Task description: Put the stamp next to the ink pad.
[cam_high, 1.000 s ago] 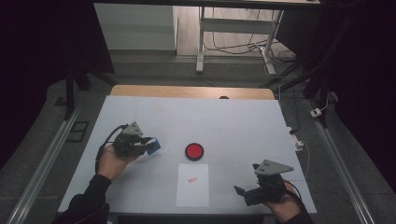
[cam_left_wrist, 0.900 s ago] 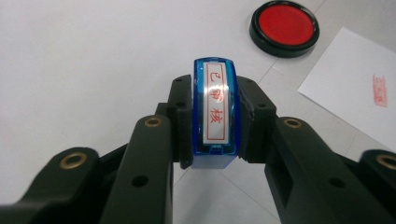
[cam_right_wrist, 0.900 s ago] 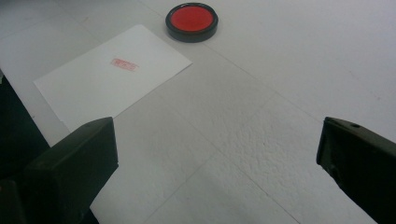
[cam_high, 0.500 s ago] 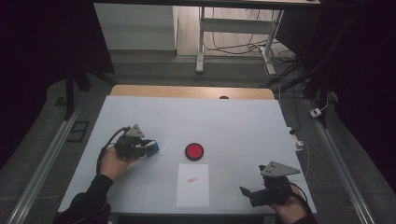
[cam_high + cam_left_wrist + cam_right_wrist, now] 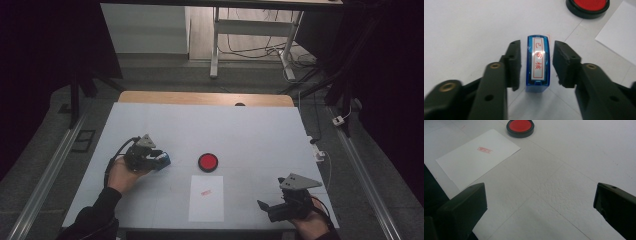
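A blue self-inking stamp (image 5: 537, 63) with a white label and red characters stands on the white table between the jaws of my left gripper (image 5: 535, 53). The jaws have just been opening, and a narrow gap shows on each side of the stamp. From above, the left gripper (image 5: 156, 159) and the stamp (image 5: 163, 160) are at the table's left. A red ink pad (image 5: 207, 162) in a black case lies mid-table. My right gripper (image 5: 264, 210) rests open near the front right edge, with nothing between its wide jaws (image 5: 540, 195).
A white sheet of paper (image 5: 206, 200) with a small red stamp mark (image 5: 205, 192) lies in front of the ink pad (image 5: 520, 126). The table's front edge is close to both hands. A cable and plug hang at the right edge (image 5: 320, 154).
The right hand has drifted slightly toward the near right corner. The left hand stays at the stamp.
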`<state>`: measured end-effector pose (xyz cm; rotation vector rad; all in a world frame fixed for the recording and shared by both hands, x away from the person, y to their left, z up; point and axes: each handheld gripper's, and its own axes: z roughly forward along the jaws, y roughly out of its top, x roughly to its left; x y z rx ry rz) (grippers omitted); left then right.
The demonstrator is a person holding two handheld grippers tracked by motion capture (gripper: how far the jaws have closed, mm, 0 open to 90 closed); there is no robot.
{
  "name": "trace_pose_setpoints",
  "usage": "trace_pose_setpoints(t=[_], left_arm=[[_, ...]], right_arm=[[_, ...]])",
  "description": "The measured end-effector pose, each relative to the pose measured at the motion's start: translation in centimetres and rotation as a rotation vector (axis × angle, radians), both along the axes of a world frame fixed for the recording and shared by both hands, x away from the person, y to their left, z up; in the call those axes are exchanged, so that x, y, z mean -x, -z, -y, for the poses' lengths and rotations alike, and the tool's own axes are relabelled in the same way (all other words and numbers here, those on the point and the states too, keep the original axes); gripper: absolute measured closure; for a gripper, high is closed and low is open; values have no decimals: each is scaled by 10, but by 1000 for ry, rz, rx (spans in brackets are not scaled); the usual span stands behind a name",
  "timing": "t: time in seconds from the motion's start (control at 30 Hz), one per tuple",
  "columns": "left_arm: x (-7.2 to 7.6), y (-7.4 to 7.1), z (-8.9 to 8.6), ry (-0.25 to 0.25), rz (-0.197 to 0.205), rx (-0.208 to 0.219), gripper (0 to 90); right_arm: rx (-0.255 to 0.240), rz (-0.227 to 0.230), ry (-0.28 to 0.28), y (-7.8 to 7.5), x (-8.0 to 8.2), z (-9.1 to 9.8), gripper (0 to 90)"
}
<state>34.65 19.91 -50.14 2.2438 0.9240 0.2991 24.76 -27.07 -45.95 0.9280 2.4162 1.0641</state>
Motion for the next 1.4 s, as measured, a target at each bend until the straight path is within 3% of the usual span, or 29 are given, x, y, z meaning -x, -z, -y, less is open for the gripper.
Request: trace_pose_setpoints(t=[0.2, 0.5, 0.73, 0.93, 1.17, 1.4], left_arm=[[5, -8, -4, -25, -39, 63, 410], [23, -20, -6, -47, -2, 101, 229], [33, -23, -12, -54, -16, 158, 162], [46, -27, -17, -59, -26, 168, 119], [65, -30, -29, -84, -40, 233, 93], [84, -31, -35, -88, -42, 229, 59]], right_arm=[[-10, -13, 21, -1, 1, 3, 0], [-25, -32, 59, -2, 1, 8, 0], [-32, -35, 64, -2, 1, 9, 0], [-33, -36, 64, -2, 1, 10, 0], [-33, -44, 69, -2, 1, 11, 0], [-45, -54, 79, -3, 1, 14, 0]])
